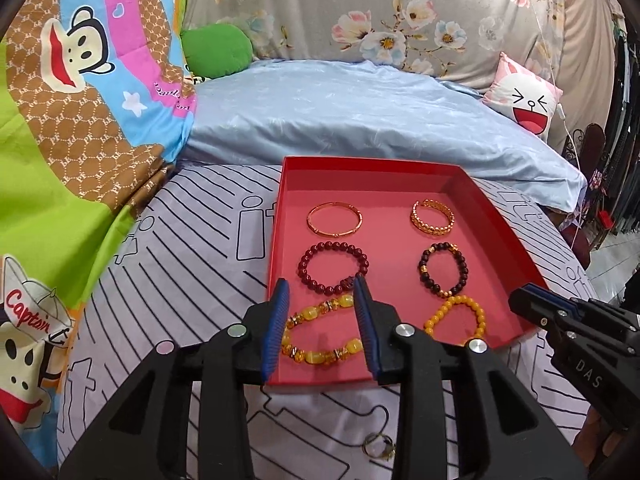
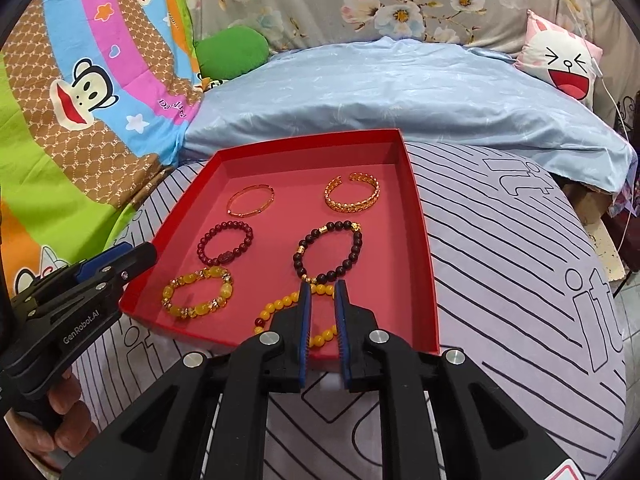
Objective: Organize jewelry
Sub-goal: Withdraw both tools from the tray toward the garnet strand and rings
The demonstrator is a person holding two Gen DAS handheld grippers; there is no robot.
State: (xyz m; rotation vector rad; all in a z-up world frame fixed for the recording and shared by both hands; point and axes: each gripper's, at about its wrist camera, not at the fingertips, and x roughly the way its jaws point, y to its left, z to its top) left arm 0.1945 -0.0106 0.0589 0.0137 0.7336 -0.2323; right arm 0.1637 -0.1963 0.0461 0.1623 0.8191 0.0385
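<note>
A red tray [image 1: 492, 216] [image 2: 420, 240] on the striped sheet holds several bracelets in two columns: a thin gold bangle [image 1: 335, 219], a gold chain cuff [image 1: 433, 216], a dark red bead bracelet [image 1: 333, 267], a black bead bracelet [image 1: 443, 269], a yellow crystal bracelet [image 1: 320, 332] and an orange bead bracelet [image 1: 456, 316] [image 2: 288, 312]. My left gripper [image 1: 320, 286] is open and empty above the yellow crystal bracelet. My right gripper [image 2: 320, 286] is open and empty over the orange bead bracelet. A small ring [image 1: 378, 446] lies on the sheet under the left gripper.
A light blue blanket [image 1: 360, 112] lies behind the tray. A cartoon monkey quilt [image 1: 72, 100] is at the left, with a green cushion [image 1: 216, 50] and a bunny pillow [image 1: 524, 100] at the back. The bed edge drops off at the right.
</note>
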